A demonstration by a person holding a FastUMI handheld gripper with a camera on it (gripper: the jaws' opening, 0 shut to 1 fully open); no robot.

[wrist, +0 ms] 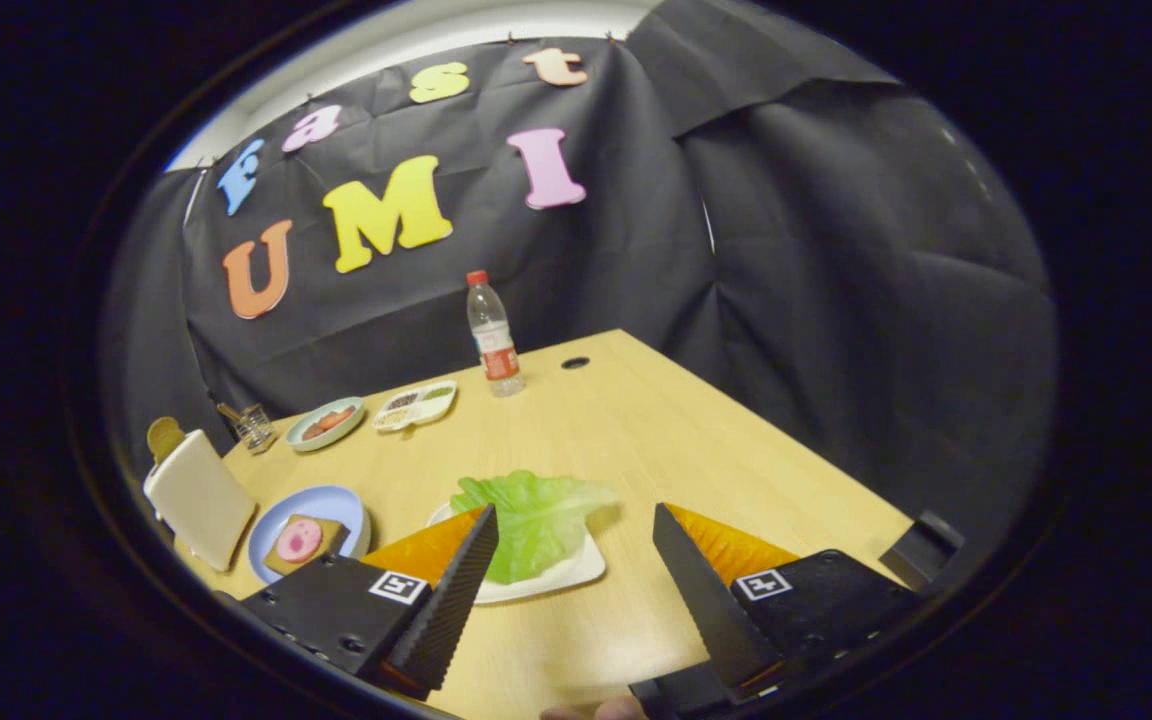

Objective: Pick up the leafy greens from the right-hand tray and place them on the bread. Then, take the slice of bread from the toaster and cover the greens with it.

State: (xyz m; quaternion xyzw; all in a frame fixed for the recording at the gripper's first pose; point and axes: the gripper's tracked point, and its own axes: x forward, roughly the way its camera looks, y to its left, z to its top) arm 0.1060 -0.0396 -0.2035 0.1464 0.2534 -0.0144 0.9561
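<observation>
1 gripper (576, 520), fingers spread and empty, faces leafy greens (534, 515) on white tray (576, 572) at 12 o'clock. Step 1 pending; next: descend, clamp leaf, carry to bread (304, 542) at 10 o'clock

Green lettuce (536, 520) on white tray (576, 572); blue plate (321, 502); red-capped bottle (493, 337).

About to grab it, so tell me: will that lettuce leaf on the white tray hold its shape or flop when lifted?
The lettuce leaf looks thin and crinkled, so it will probably droop. It overhangs the white tray, so likely light. The open gripper should pinch gently; it may tear.
</observation>
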